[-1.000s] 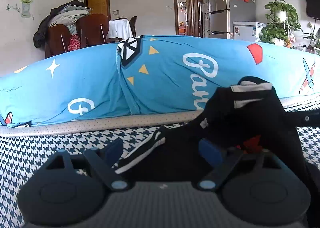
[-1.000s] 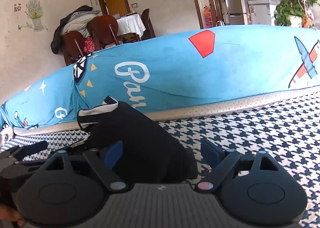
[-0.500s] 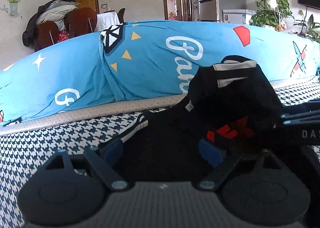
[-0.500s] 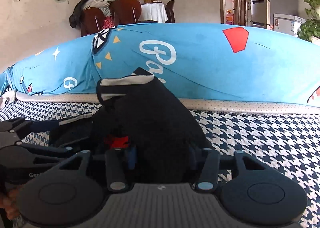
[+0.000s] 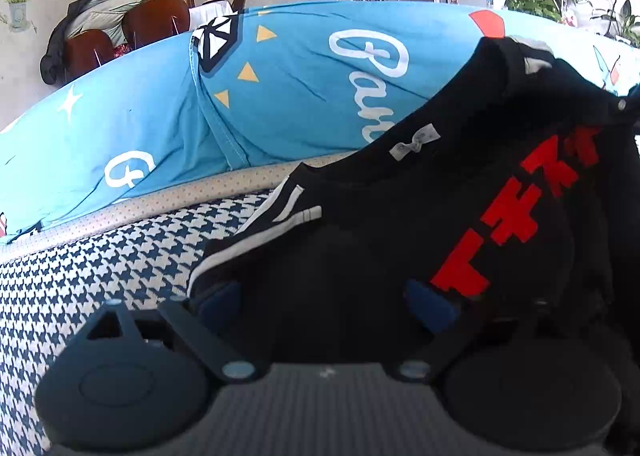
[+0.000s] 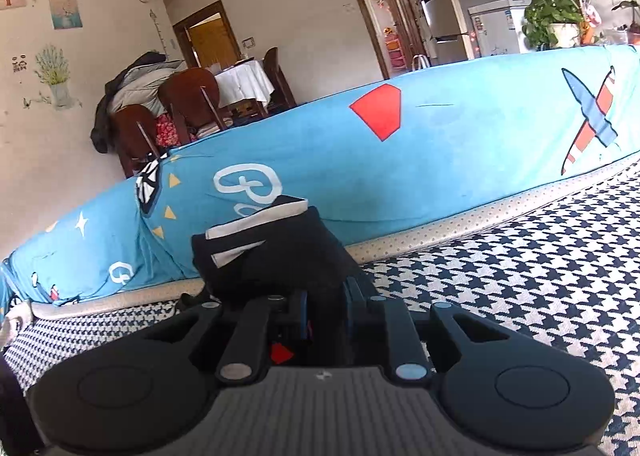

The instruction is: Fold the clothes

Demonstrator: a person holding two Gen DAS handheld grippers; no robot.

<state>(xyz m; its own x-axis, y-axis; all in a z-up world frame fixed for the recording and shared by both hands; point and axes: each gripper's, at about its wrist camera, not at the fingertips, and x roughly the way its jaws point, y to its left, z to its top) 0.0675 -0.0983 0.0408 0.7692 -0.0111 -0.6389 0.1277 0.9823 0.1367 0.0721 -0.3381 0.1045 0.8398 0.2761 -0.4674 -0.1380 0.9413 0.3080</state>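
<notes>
Right gripper went from wide to narrow, jaws closing, pinching a bunched fold of the black shirt. Left gripper spread wider, opening, shirt between pads, unclamped. Both pitched down. Shirt lifted higher at right, on houndstooth cover. Blue printed cushion behind.

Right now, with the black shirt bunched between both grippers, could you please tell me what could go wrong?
1. The right gripper is closing on a thick bunch of the black shirt, so it may catch several layers.
2. The left gripper stands wide, its jaws opening over the shirt, so lifting now would skew the fold.
</notes>
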